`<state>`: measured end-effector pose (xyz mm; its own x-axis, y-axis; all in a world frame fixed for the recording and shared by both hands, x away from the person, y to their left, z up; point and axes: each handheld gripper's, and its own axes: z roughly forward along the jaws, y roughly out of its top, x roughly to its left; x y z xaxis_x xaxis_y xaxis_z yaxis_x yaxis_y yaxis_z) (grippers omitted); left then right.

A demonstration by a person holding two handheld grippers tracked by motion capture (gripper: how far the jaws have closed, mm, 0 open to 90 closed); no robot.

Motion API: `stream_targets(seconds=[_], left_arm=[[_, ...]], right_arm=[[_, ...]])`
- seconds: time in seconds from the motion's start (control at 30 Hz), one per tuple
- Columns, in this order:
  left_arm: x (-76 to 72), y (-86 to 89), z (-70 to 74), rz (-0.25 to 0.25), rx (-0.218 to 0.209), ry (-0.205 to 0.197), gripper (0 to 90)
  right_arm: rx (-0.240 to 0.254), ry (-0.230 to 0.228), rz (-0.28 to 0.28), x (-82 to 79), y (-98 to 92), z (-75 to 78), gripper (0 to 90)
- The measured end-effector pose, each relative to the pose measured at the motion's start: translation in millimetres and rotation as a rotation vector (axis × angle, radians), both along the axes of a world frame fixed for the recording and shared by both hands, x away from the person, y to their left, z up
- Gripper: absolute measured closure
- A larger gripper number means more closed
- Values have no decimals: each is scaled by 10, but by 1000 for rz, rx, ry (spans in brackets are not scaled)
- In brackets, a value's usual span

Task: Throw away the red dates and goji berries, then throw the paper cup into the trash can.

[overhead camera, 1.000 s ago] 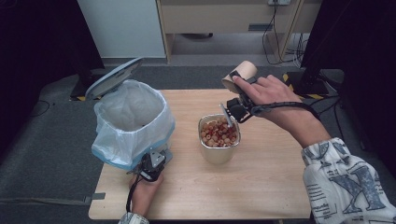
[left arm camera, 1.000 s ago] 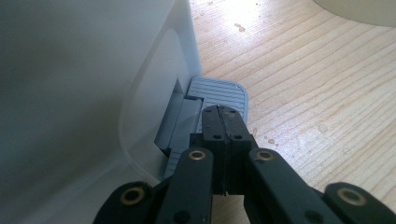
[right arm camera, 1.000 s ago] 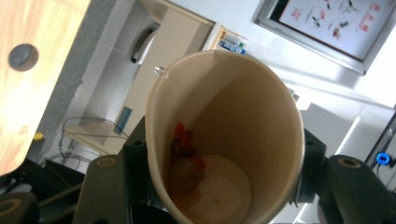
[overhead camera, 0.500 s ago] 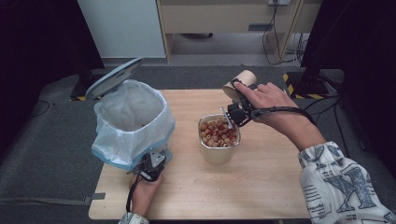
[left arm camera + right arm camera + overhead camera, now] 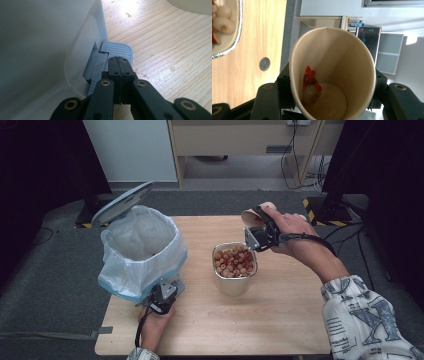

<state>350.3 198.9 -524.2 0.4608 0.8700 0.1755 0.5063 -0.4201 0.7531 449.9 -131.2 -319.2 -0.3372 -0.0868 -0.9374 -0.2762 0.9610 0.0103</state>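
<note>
One bin (image 5: 142,252) is standing at the table's (image 5: 280,320) left, lid up. My left gripper (image 5: 119,65), jaws clenched on nothing, is pressing its one pedal (image 5: 117,50). Right of it, one tray (image 5: 235,270) is holding many peeled fruits, too many to count. My right gripper (image 5: 256,227) is grasping one paper cup (image 5: 332,72), tipped on its side just past the tray; inside it, one pale fruit (image 5: 310,94) and some red peel (image 5: 310,76) are lying. Since a second ago, my right hand has been sinking slightly toward the tray; my left is staying put.
</note>
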Motion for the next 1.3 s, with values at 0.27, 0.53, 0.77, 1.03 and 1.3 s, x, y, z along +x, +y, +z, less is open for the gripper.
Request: stream_targets(seconds=[0.27,0.53,0.77,1.03,1.3], left_arm=[[-2,-1,-2,2,-5,2,892],[-1,1,-1,0,-4,1,892],[0,-1,-1,0,-2,0,892],[0,2,0,-3,2,1,892],[0,3,0,-2,1,2,892]], right_arm=[[150,89,-31,72,-143,-9,405],[228,138,-40,84,-217,-29,404],[256,150,-49,85,-300,-57,403],[298,162,-71,77,-436,-45,400],[386,222,-100,99,-663,-85,399]])
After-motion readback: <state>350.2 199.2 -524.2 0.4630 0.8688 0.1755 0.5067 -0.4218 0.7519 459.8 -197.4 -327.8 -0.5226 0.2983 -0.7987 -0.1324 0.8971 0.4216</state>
